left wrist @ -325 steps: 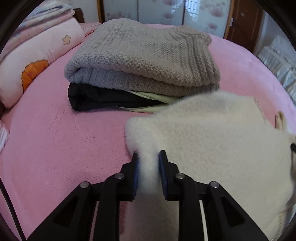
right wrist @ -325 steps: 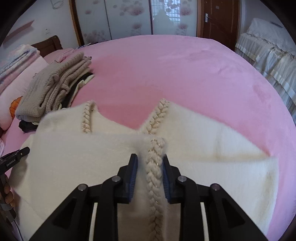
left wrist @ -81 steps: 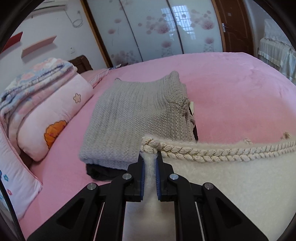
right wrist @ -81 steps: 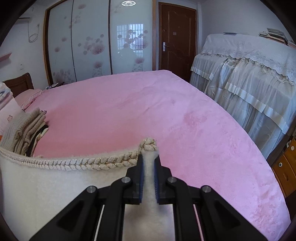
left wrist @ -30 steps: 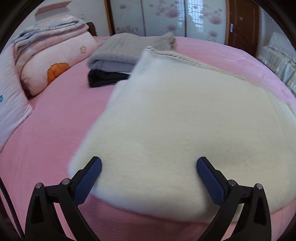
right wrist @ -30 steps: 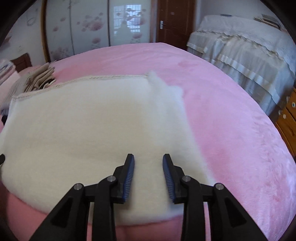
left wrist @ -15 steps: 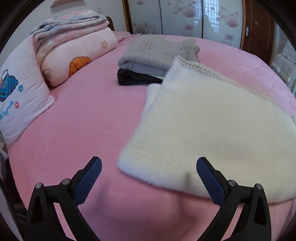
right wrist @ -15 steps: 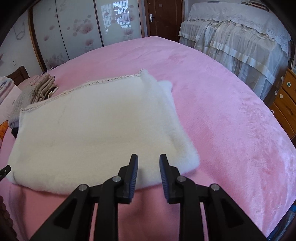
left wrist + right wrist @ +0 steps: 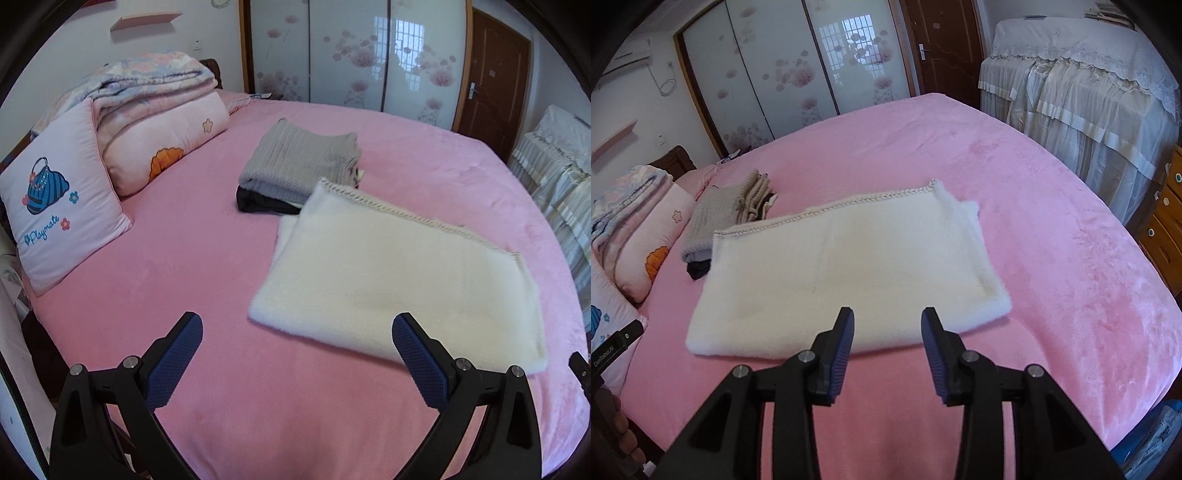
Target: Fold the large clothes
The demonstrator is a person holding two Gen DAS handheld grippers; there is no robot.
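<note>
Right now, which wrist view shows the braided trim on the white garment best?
The left wrist view: the braided trim runs larger and sharper along the white garment's far edge. The right wrist view shows the same trim whole but smaller.

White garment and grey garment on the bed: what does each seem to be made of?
White garment: looks like plush fleece or faux fur, with a fuzzy matte pile and a braided cord trim along its far edge. Grey garment: looks like a chunky knit, probably wool or acrylic, with ribbed stitches showing.
</note>
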